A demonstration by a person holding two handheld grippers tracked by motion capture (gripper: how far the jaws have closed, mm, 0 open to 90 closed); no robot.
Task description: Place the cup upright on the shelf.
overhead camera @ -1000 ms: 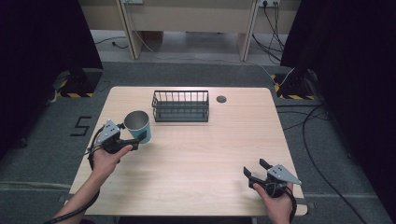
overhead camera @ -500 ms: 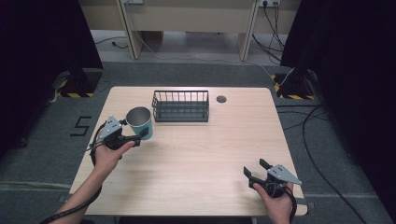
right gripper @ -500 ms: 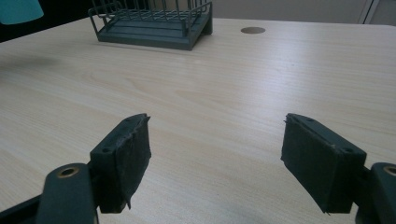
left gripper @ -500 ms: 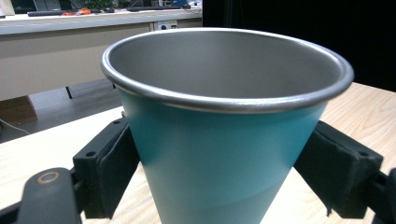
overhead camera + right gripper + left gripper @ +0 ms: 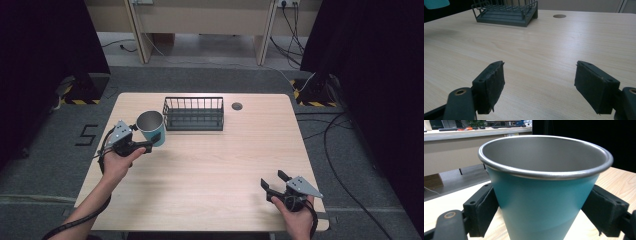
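— Looks like a lab or test room?
— Yes: black curtains (image 5: 45, 45) at both frame sides, cables (image 5: 345, 150) trailing over grey carpet at right, hazard-striped stand bases (image 5: 80, 95), a taped "5" (image 5: 89, 135) at left, one bare wooden table (image 5: 220, 165) centred.

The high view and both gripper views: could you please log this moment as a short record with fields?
table: light wood, grommet hole near far edge
basket: black wire, far centre, looks empty
cup: teal, metal inside, upright, left of basket, looks empty
left gripper: jaws against the cup's sides
right gripper: open, nothing between jaws, near right corner
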